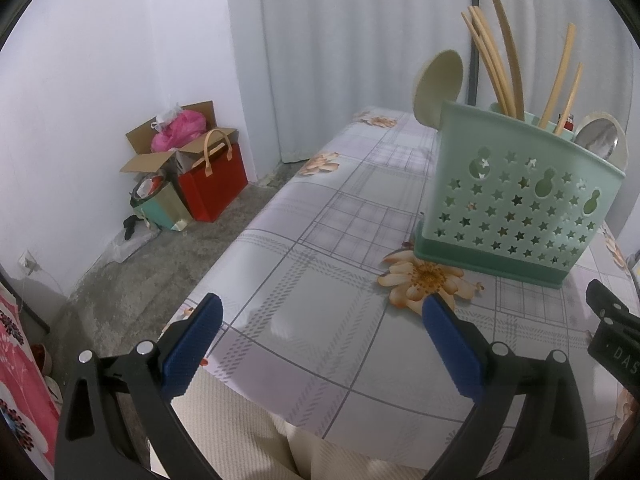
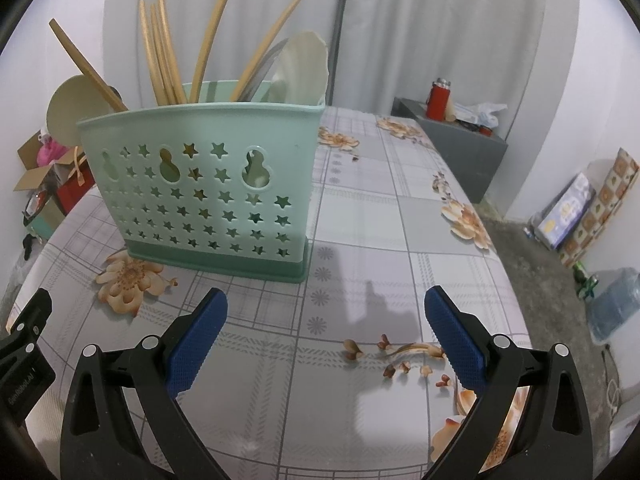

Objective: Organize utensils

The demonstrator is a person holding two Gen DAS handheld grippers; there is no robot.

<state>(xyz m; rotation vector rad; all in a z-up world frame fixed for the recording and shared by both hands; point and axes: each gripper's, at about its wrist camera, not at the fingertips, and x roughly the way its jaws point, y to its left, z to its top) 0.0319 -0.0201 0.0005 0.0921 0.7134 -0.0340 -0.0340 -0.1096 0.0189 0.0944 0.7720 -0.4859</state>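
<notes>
Both grippers hang empty over the flowered tablecloth (image 2: 372,216), and everything countable is already standing in the mint-green utensil caddy (image 2: 208,188), which sits upper left in the right wrist frame and right of centre in the left wrist view (image 1: 516,200). The bamboo chopsticks (image 2: 160,48) fan out of its back compartment, a cream plastic spoon (image 2: 300,68) leans at its right end, and a metal spoon (image 1: 600,138) peeks over the rim in the left view. No loose utensil shows on the cloth, so the sorting looks close to finished or at a pause. If a piece needs regrouping, come in from above, pinch one handle high, and lift straight so the neighbours don't tip. The left gripper (image 1: 322,312) sits low at the table's near edge, jaws spread wide, nothing between them. The right gripper (image 2: 326,304) hovers level in front of the caddy, jaws equally parted.
</notes>
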